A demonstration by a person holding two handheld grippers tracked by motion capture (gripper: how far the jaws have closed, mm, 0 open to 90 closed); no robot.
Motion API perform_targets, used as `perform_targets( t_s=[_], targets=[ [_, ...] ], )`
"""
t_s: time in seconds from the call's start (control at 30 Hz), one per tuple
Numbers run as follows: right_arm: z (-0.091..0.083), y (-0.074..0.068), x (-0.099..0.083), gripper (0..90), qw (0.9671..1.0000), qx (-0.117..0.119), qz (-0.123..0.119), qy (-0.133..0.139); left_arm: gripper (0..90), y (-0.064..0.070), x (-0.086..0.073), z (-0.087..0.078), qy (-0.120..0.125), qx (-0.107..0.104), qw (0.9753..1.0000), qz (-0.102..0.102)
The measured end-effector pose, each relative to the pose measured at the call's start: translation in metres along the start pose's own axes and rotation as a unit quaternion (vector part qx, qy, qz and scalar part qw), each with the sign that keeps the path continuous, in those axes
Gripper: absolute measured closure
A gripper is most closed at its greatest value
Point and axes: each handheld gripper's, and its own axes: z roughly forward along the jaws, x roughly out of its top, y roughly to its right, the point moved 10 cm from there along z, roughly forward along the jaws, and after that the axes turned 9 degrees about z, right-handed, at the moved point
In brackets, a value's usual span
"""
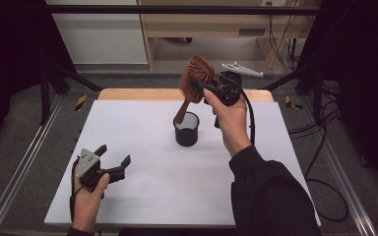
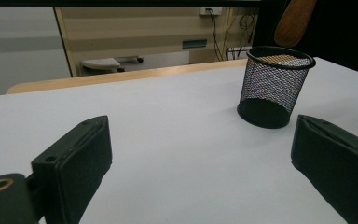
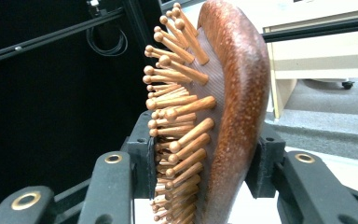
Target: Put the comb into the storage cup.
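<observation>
A brown wooden hairbrush (image 1: 195, 78) with peg bristles hangs handle-down over a black mesh cup (image 1: 186, 129) near the table's middle; the handle tip is at the cup's rim. My right gripper (image 1: 200, 84) is shut on the brush head, one jaw on the bristles, one on the back, as the right gripper view shows on the hairbrush (image 3: 219, 116). My left gripper (image 1: 113, 158) rests low at the front left, open with nothing between its jaws. In the left gripper view the mesh cup (image 2: 274, 86) stands ahead to the right, the brush handle (image 2: 294, 21) above it.
A white sheet (image 1: 142, 187) covers the wooden table (image 1: 138, 94). Black frame rails (image 1: 19, 167) run along both sides. Light wood furniture (image 1: 211, 24) and cables stand beyond the far edge.
</observation>
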Motion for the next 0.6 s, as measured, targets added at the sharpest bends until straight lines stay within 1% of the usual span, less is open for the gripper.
perform_targets(
  t_s=[0.1, 0.27, 0.5, 0.6],
  targets=[
    [0.004, 0.009, -0.001, 53.9, 1.0000, -0.008, 0.002, -0.002, 5.2, 0.000, 0.000, 0.001, 0.000, -0.002, 1.0000, -0.001],
    [0.008, 0.015, -0.002, 53.7, 0.9999, -0.015, -0.005, 0.000, 5.0, 0.001, -0.001, 0.001, -0.001, -0.004, 1.0000, 0.001],
    [0.015, 0.026, -0.013, 53.5, 0.9997, -0.025, 0.001, -0.008, 5.0, 0.001, -0.001, 0.002, -0.002, -0.005, 1.0000, 0.001],
    [0.017, 0.029, -0.015, 53.4, 0.9996, -0.026, 0.005, -0.008, 5.0, 0.000, -0.001, 0.002, -0.002, -0.004, 1.0000, 0.000]
  ],
)
